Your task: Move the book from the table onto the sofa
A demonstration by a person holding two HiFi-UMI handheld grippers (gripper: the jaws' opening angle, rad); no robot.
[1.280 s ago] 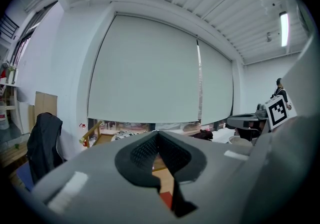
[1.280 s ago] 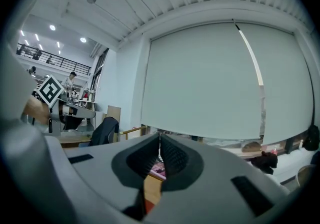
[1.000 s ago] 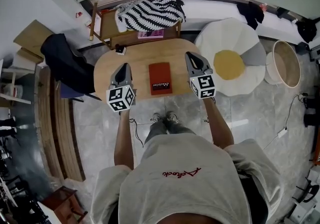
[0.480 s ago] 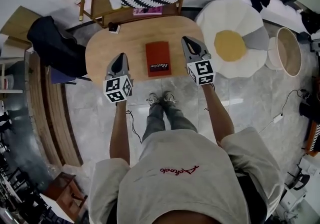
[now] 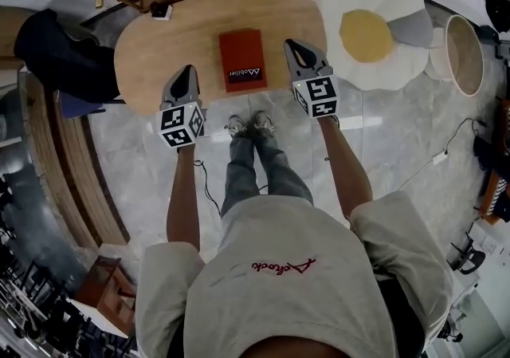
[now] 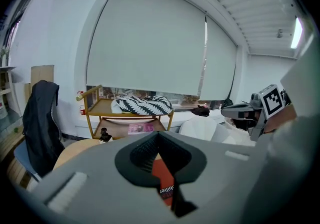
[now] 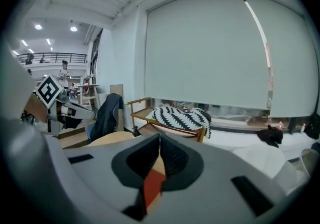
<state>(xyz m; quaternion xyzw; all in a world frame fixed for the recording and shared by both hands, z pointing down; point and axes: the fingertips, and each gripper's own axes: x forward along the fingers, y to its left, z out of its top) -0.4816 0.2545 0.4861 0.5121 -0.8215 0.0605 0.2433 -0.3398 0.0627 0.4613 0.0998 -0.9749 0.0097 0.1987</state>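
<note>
My left tongs (image 5: 188, 71) and right tongs (image 5: 292, 45) both have their jaws pressed together with nothing between them. Each gripper view shows the ribbed pads meeting in a line, with only a strip of red beyond them. That red is the book (image 5: 243, 60), lying flat and cover-up on the wooden table (image 5: 151, 49), towards the edge nearest me, its white print at my end. I hold one pair on each side of it, near its long edges but touching nothing, both tipped somewhat downward and pointing away from me. I judge this flanking sensible: a book lying flat gives little to pinch from above, so it wants catching from the sides or nipping at an edge, and for that the jaws must first part. The white round seat with the yellow middle (image 5: 365, 33), which I take for the sofa, sits just right of the table, so the carry should be a short one to the right.
</note>
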